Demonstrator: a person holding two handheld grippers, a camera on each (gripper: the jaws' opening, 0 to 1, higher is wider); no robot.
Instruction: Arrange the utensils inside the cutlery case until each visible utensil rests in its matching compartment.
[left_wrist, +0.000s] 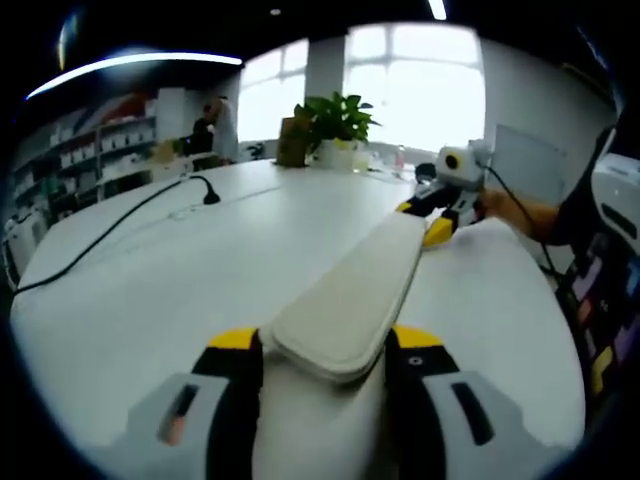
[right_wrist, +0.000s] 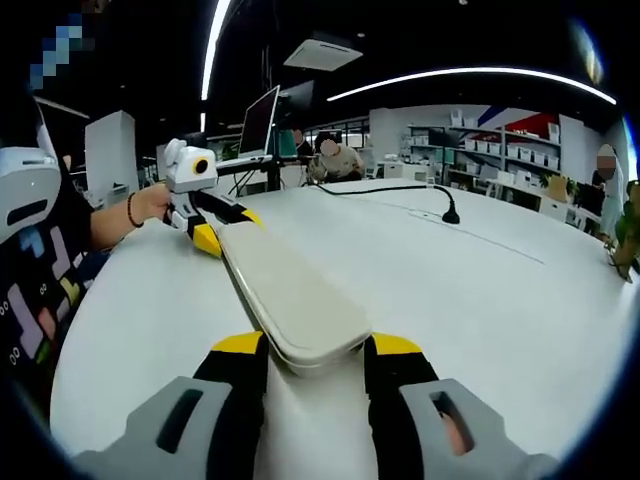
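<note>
- The case (left_wrist: 350, 290), long, flat and cream, is lying closed on the white table (left_wrist: 150, 300); its lid is hiding the inside, so I cannot tell what it is holding.
- In the left gripper view, the left gripper (left_wrist: 325, 360) is clamping the near end of the case at 6 o'clock, its yellow-tipped jaws pressing both long sides.
- At 1 o'clock in that view, the right gripper (left_wrist: 432, 218) is gripping the far end, a hand (left_wrist: 500, 205) holding it.
- In the right gripper view, the right gripper (right_wrist: 315, 360) is clamping its end of the case (right_wrist: 290, 295) at 6 o'clock.
- At 10 o'clock there, the left gripper (right_wrist: 215, 228) is holding the opposite end.
- A black cable (left_wrist: 110, 230) is running across the table at 9 o'clock in the left gripper view.
- A potted plant (left_wrist: 335, 125) is standing at 12 o'clock on the far edge.
</note>
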